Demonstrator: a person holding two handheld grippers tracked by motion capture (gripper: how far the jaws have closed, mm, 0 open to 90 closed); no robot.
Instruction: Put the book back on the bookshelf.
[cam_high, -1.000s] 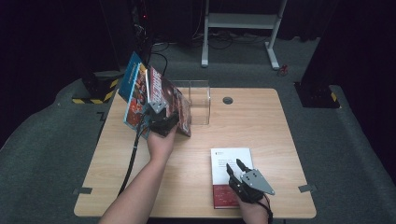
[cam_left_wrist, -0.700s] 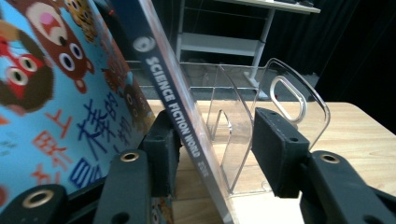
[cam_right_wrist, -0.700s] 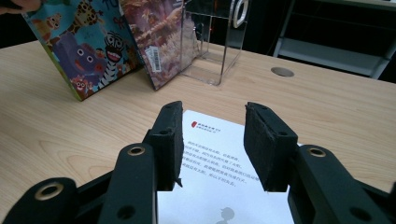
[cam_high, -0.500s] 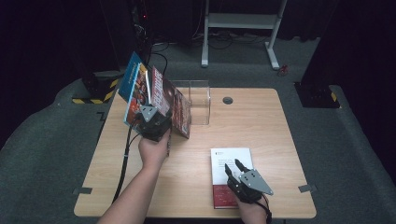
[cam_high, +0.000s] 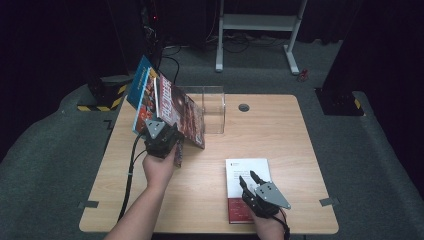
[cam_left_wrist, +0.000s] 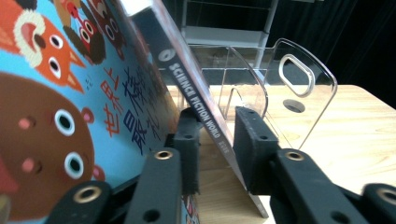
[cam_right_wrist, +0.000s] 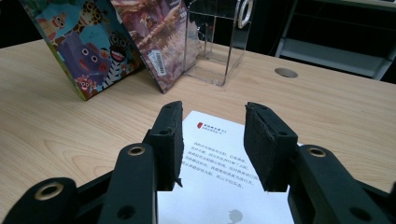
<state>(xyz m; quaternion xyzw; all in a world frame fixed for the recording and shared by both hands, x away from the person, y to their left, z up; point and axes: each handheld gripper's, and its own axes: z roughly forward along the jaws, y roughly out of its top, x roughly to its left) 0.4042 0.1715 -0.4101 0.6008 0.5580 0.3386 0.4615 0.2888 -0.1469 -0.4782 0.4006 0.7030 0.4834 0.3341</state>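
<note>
Between the jaws of my left tool (cam_left_wrist: 217, 149) sits the thin dark-covered science-fiction magazine (cam_left_wrist: 196, 98), spine toward me and leaning. The jaws stand a little apart around its lower edge; I cannot tell whether the pads actually press it. Just left of that tool leans the blue picture book with cartoon animals (cam_left_wrist: 60, 107), touching the magazine. Just beyond the tool stands the clear acrylic book stand (cam_left_wrist: 285, 93), and neither book looks seated inside it. I judge the shelving about half done: two books propped upright beside the stand but tilted.

Under my right tool (cam_right_wrist: 212, 135), whose jaws are well apart and hold nothing, lies the flat white paperback with a dark red band (cam_high: 247, 187) on the wooden counter (cam_high: 300, 145). It is not yet lifted. Magazine looks thin and floppy; expect sag.
</note>
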